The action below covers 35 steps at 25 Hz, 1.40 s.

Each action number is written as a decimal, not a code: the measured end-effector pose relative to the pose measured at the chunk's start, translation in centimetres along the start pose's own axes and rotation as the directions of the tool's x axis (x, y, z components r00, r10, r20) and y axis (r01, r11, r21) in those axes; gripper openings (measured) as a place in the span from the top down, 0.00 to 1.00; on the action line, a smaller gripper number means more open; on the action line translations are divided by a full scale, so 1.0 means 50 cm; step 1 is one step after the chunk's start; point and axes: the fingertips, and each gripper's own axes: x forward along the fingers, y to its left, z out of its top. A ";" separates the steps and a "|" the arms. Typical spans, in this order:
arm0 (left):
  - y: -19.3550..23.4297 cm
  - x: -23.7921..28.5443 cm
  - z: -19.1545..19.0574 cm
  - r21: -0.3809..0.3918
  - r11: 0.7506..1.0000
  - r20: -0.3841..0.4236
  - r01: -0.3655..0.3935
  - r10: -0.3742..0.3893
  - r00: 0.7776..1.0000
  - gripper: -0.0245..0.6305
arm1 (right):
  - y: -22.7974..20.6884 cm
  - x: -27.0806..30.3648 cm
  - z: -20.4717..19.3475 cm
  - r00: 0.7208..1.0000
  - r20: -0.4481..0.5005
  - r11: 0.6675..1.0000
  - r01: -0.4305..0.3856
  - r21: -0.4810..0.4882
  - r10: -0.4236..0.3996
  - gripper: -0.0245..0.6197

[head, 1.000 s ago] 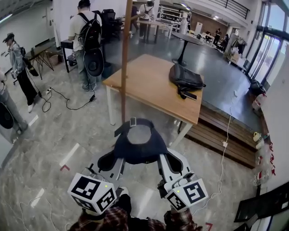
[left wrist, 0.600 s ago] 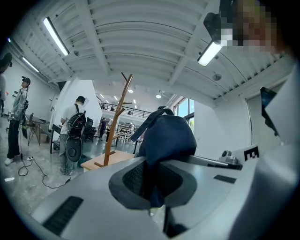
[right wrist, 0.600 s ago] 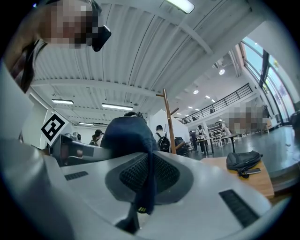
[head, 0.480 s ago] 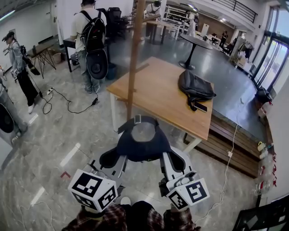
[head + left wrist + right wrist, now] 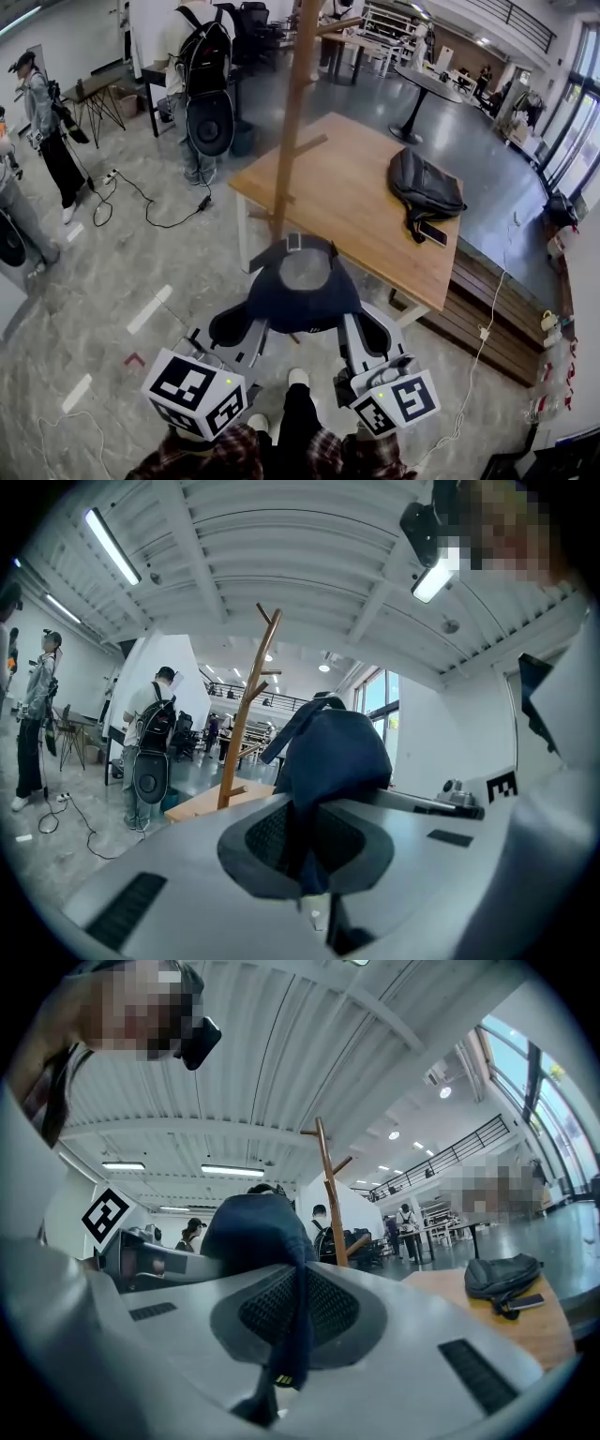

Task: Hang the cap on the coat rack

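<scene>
- The left gripper (image 5: 242, 328) is pinching the left edge of the dark blue cap (image 5: 302, 292); in the left gripper view its 2 jaws are pressing together on a fold of the fabric.
- The right gripper (image 5: 364, 334) is pinching the opposite edge of the cap; in the right gripper view its jaws are closing on a hanging fold of the same fabric.
- The cap is hanging in the air, stretched between the 2 grippers, with its adjuster strap lying at the far end, toward the coat rack (image 5: 293, 122).
- The cap is sitting low, in front of the rack's pole, and is resting on none of its pegs.
- The coat rack, a wooden pole with short angled pegs, is standing upright on the floor at the near corner of a wooden table (image 5: 347, 202).
- A dark bag (image 5: 427, 186) is lying on the table's far right part, with a phone (image 5: 433, 232) just beside it.
- A person wearing a black backpack (image 5: 204, 70) is standing beyond the table's left end, facing away.
- 2 more people are standing at the left edge of the head view, well apart from the rack.
</scene>
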 end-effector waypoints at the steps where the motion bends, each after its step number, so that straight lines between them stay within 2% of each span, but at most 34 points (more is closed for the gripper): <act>1: 0.007 0.015 0.006 -0.002 1.000 0.009 -0.008 0.008 1.000 0.93 | -0.012 0.014 0.003 1.000 -0.001 1.000 -0.014 -0.007 0.014 0.93; 11: 0.038 0.176 0.127 0.034 0.995 0.110 -0.093 0.088 0.990 0.93 | -0.149 0.149 0.102 0.982 0.053 0.983 -0.179 -0.035 0.181 0.93; 17: 0.045 0.224 0.214 0.052 0.980 0.201 -0.194 0.180 0.963 0.93 | -0.190 0.213 0.189 0.934 0.084 0.938 -0.345 -0.032 0.346 0.93; 22: 0.056 0.241 0.263 0.065 0.966 0.254 -0.248 0.225 0.941 0.93 | -0.201 0.256 0.231 0.901 0.083 0.905 -0.421 -0.065 0.425 0.93; 27: 0.080 0.250 0.304 0.090 0.958 0.272 -0.272 0.239 0.932 0.93 | -0.199 0.298 0.256 0.889 0.094 0.893 -0.440 -0.096 0.449 0.93; 35: 0.159 0.308 0.321 0.099 0.966 0.220 -0.239 0.213 0.952 0.93 | -0.222 0.384 0.246 0.914 0.068 0.913 -0.391 -0.116 0.400 0.93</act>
